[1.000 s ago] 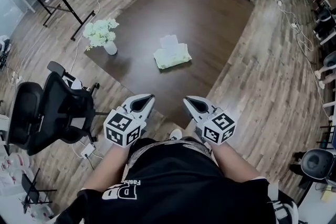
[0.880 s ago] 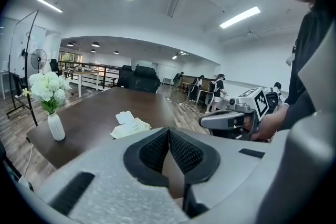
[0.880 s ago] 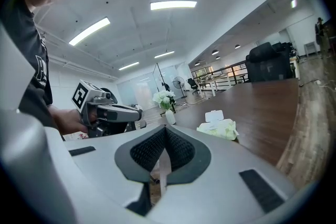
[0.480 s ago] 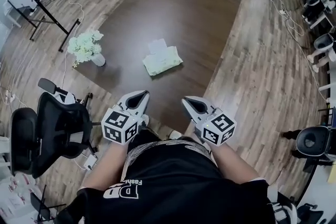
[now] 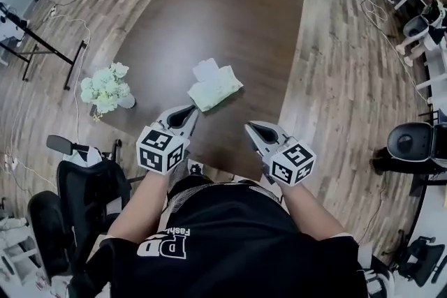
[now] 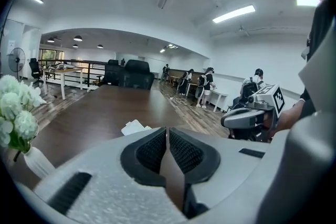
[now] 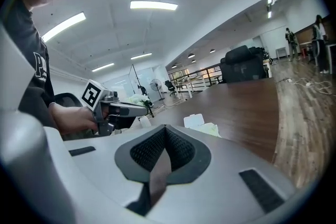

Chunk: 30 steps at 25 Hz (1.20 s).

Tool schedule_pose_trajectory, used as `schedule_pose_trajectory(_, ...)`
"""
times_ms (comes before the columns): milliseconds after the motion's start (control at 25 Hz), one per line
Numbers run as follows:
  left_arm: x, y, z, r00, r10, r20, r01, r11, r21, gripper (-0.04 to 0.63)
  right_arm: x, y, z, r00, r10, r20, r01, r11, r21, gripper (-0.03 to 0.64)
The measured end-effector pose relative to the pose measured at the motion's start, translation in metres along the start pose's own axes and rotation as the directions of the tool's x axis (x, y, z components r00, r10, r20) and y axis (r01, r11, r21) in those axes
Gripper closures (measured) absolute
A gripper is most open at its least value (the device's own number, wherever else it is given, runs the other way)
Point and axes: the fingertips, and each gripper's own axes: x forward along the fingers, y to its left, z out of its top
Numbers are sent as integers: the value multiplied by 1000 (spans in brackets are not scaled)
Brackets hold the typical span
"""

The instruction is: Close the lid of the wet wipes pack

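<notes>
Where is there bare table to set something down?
Bare: the whole far half of the table beyond the wet wipes pack, and the strip right of it. Crowded: near-left edge, between the flower vase and the left hand-held gripper.

Soft, pale green, rectangular wet wipes pack [image 5: 220,88], lying flat on the dark brown wooden table [image 5: 223,10]. It sits close to the table's near edge and is turned askew to that edge. Its white, square plastic lid [image 5: 206,69] is open, swung back past the pack's far-left side. The right gripper view shows this 1 lid tilted up behind the crinkled pack top.
</notes>
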Motion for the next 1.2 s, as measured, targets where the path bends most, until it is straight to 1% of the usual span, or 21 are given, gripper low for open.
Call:
schedule_pose_trajectory(240, 34, 37, 7, 996, -81, -44, 82, 996, 32, 575, 24, -6, 3, 997, -73, -23, 73, 997, 12, 617)
schedule_pose_trajectory(480, 69, 69, 11, 990, -117, -76, 123, 989, 79, 574, 33, -14, 4, 988, -149, -32, 150, 988, 31, 617)
schedule_pose_trajectory(640, 91, 88, 16, 989, -119, -85, 127, 988, 94, 574, 34, -18, -1, 982, -184, -46, 186, 981, 47, 617)
schedule_pose_trajectory(760, 106, 104, 17, 990, -107, -92, 116, 988, 99, 574, 33, -20, -6, 977, -204, -54, 207, 977, 55, 617)
schedule_pose_trajectory(1120, 155, 131, 9, 985, -105, -140, 117, 990, 82, 572, 25, -27, -10, 967, -250, -54, 253, 965, 67, 617)
schedule_pose_trajectory(1200, 164, 134, 4, 980, -107, -170, 124, 988, 90, 550, 23, -28, -11, 964, -261, -51, 264, 962, 73, 617)
